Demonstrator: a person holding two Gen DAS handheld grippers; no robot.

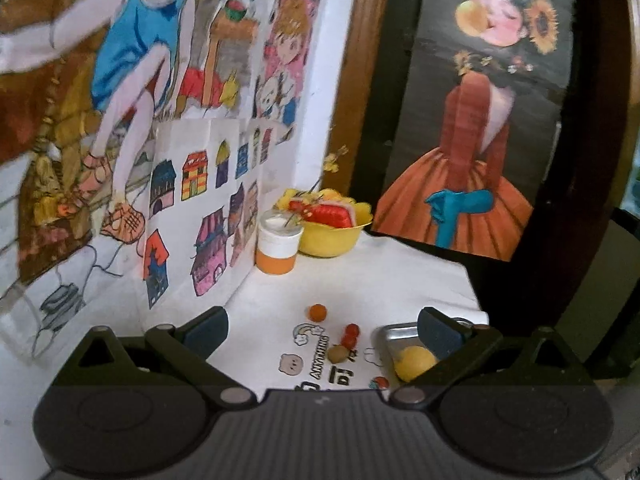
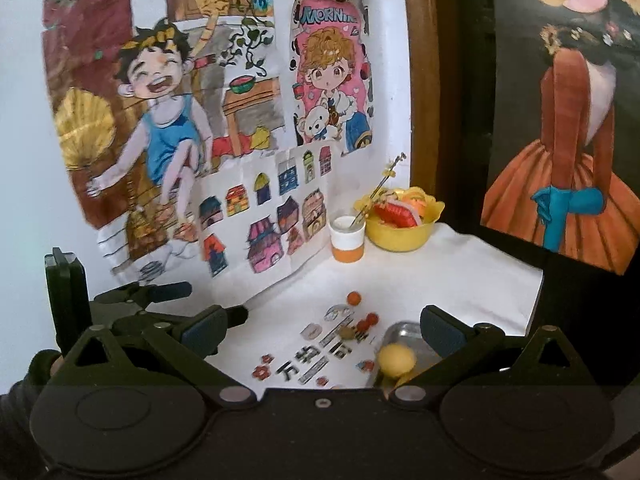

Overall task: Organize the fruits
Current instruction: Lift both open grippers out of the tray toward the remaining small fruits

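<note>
We hold both the left gripper (image 1: 322,330) and the right gripper (image 2: 324,330) spread wide with nothing between the fingers, above the white cloth (image 1: 360,280), where a lemon (image 1: 414,363) lies in the metal tray (image 1: 390,334), near a kiwi (image 1: 339,354), cherries (image 1: 351,334) and an orange (image 1: 318,312).

yellow lemon (image 1: 414,363), silver tray (image 1: 390,334)
</note>
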